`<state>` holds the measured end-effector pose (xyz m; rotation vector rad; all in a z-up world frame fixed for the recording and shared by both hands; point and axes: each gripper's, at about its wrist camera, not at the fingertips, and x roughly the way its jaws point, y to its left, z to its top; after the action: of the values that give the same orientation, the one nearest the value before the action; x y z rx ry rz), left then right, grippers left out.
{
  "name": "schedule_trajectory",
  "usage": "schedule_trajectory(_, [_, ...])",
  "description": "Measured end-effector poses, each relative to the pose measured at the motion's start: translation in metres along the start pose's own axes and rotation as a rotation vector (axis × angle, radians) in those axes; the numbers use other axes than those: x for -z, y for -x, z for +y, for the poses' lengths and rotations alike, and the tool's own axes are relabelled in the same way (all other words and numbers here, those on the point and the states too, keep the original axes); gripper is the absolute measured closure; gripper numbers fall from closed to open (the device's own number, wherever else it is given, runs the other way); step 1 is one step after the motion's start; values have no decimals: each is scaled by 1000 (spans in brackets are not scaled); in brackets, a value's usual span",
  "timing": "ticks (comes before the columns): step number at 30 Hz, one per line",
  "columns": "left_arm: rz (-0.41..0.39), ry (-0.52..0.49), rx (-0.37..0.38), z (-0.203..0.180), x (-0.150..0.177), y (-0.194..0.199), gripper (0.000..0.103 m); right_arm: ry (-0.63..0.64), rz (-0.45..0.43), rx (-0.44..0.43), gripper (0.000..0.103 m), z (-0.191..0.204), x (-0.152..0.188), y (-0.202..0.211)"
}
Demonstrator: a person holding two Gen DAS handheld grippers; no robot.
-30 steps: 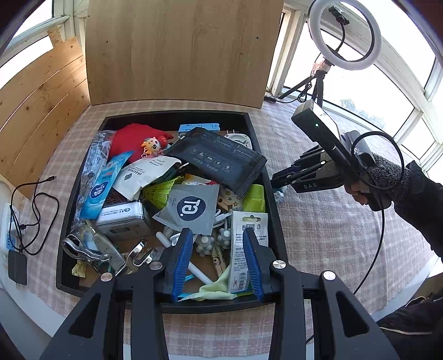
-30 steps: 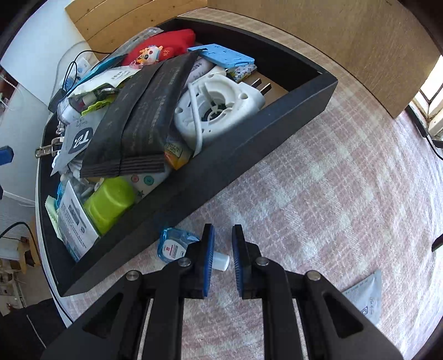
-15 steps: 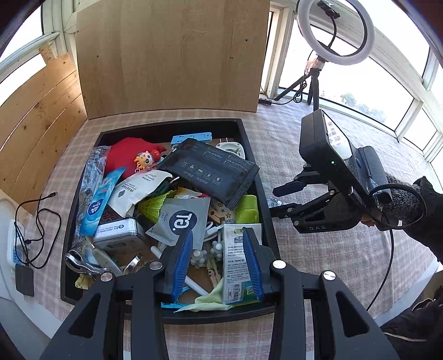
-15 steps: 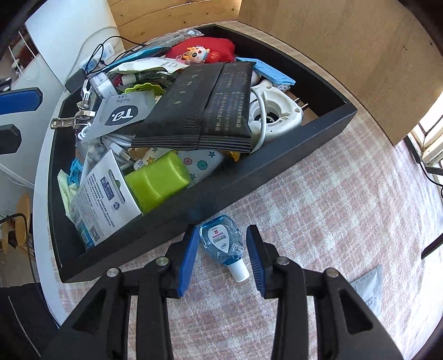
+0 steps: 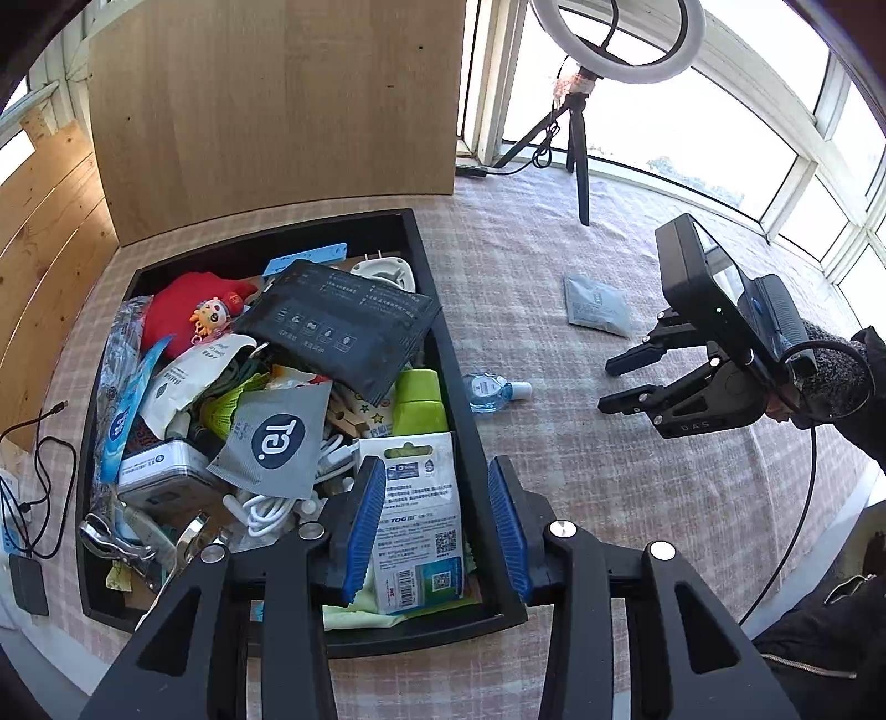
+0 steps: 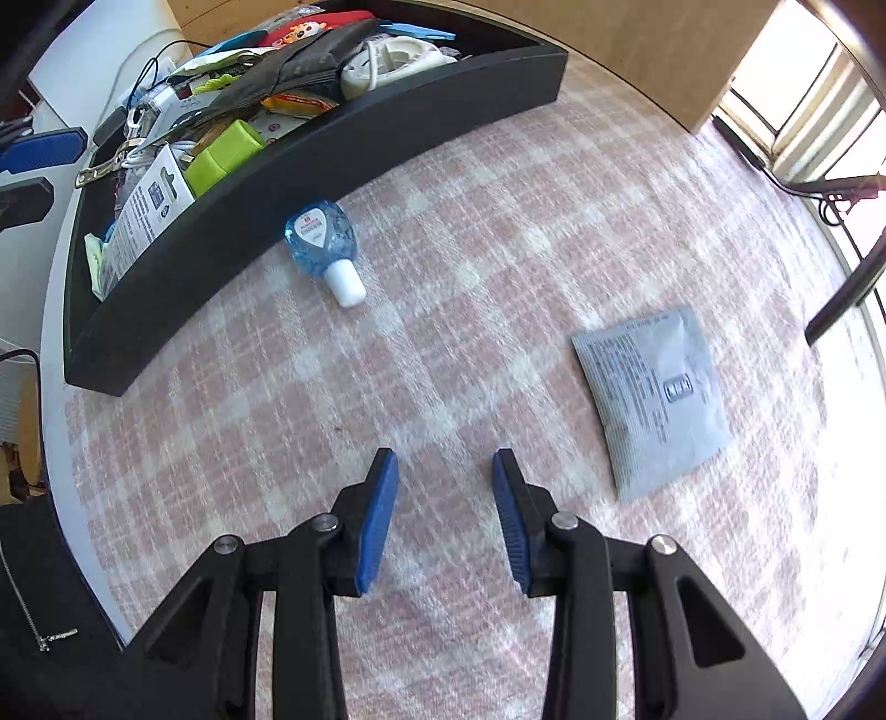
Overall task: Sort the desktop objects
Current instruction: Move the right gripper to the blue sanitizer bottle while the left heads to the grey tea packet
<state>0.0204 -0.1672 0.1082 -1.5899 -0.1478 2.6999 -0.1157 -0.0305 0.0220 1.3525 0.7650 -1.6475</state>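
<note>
Right wrist view: the right gripper point(image 6: 444, 518) hovers over the checked cloth of the bench point(image 6: 498, 232), its blue-padded fingers point(image 6: 378, 520) spread apart with nothing between them. The small blue sanitizer bottle point(image 6: 322, 243) lies on its side on the cloth in the upper left of the frame, well ahead of the fingers and to their left, its white cap point(image 6: 345, 284) pointing toward the lower right. The bottle's blue body lies just beside the outer wall of the black tray point(image 6: 310, 160); contact cannot be told. A grey sachet point(image 6: 650, 401) lies flat at centre right, to the right of the fingers and apart from them.

Left wrist view: the left gripper point(image 5: 437, 529) is held above the near right corner of the black tray point(image 5: 443, 343), fingers point(image 5: 362, 526) open and empty. Between them in the frame appears a white carded packet point(image 5: 421, 520) lying in the tray. The tray is heaped: a black flat pack point(image 5: 340, 327) on top, a green bottle point(image 5: 419, 401) against the right wall, a grey pouch point(image 5: 274, 437), a red pouch point(image 5: 191, 307) with a small doll charm point(image 5: 210, 318), a metal tin point(image 5: 163, 476) and white cable point(image 5: 266, 507). The sanitizer bottle point(image 5: 490, 390) lies outside the tray, right of its wall, at mid-frame. The right gripper point(image 5: 626, 382) shows at right, open, beyond the bottle. A ring light point(image 5: 614, 39) on a tripod stands at the upper right.
</note>
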Motion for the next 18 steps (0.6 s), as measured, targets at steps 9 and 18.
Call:
schedule_trajectory(9, [77, -287, -10, -51, -49, -44, 65, -135, -179, -18, 60, -47, 14, 45])
schedule_trajectory(18, [-10, -70, -15, 10, -44, 7, 63, 153, -200, -92, 52, 17, -13, 7])
